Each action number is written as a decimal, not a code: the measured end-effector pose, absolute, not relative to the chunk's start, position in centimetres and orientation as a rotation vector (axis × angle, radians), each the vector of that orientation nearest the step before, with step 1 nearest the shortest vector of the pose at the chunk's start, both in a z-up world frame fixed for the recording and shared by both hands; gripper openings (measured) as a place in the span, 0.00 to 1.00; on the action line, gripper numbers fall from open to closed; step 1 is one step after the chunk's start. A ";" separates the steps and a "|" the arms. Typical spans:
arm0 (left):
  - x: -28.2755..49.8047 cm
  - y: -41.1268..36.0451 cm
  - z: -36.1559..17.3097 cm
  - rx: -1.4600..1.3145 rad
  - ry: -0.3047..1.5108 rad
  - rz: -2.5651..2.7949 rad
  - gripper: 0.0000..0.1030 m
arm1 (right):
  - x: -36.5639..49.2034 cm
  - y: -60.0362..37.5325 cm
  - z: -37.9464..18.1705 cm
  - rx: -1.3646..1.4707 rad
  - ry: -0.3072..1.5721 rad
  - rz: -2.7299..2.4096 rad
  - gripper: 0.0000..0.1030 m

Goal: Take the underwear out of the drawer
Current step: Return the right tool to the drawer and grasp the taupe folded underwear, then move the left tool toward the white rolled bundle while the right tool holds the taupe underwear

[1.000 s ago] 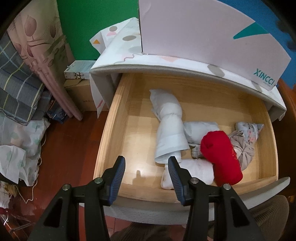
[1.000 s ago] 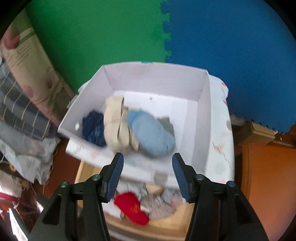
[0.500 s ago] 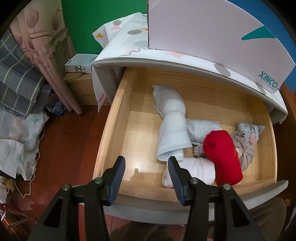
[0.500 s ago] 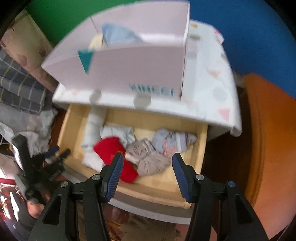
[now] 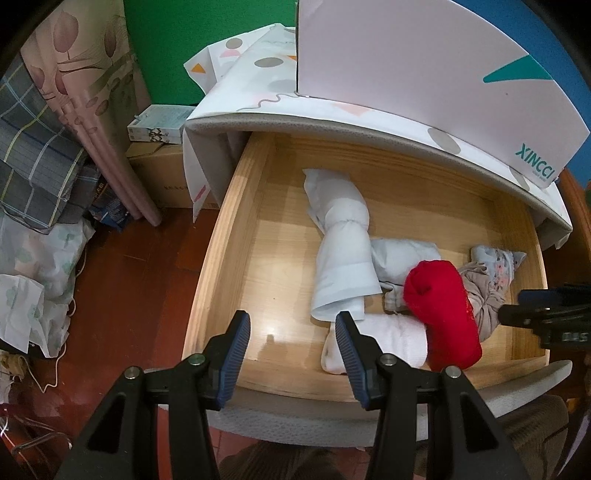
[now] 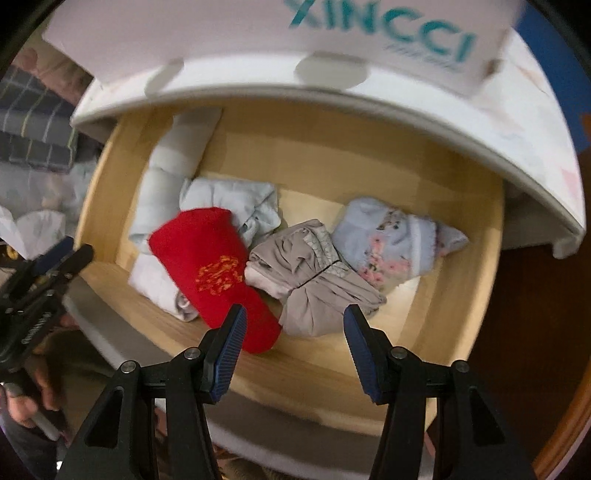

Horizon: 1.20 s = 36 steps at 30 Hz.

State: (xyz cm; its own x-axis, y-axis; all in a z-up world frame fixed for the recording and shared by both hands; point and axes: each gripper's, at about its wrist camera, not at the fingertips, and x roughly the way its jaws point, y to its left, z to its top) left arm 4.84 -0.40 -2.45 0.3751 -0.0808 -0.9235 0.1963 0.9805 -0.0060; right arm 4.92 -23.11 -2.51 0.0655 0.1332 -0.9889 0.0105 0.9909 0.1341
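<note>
The open wooden drawer holds several rolled underwear. A red roll lies at the front, a taupe one beside it, a floral pale-blue one to the right, and white rolls to the left. My left gripper is open and empty above the drawer's front left. My right gripper is open and empty above the taupe roll, and shows at the right edge of the left wrist view.
A white XINCCI box stands on the patterned cabinet top above the drawer. Folded bedding, curtains and small boxes crowd the floor at left. A wooden edge lies at right.
My right gripper has swung down from the white box to low over the drawer, close to the taupe and red rolls. My left gripper has drifted slightly and stays open.
</note>
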 end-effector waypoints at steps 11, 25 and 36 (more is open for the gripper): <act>4.8 -0.5 -2.4 0.093 1.174 -0.192 0.48 | 7.0 -21.9 -6.3 -0.020 1.566 0.066 0.57; 5.1 -0.2 -2.8 0.089 1.195 -0.198 0.48 | 7.5 -22.5 -10.2 0.014 1.659 0.026 0.49; 5.1 -0.4 -3.0 0.096 1.202 -0.200 0.48 | 3.6 -25.5 -10.3 0.180 1.722 -0.060 0.43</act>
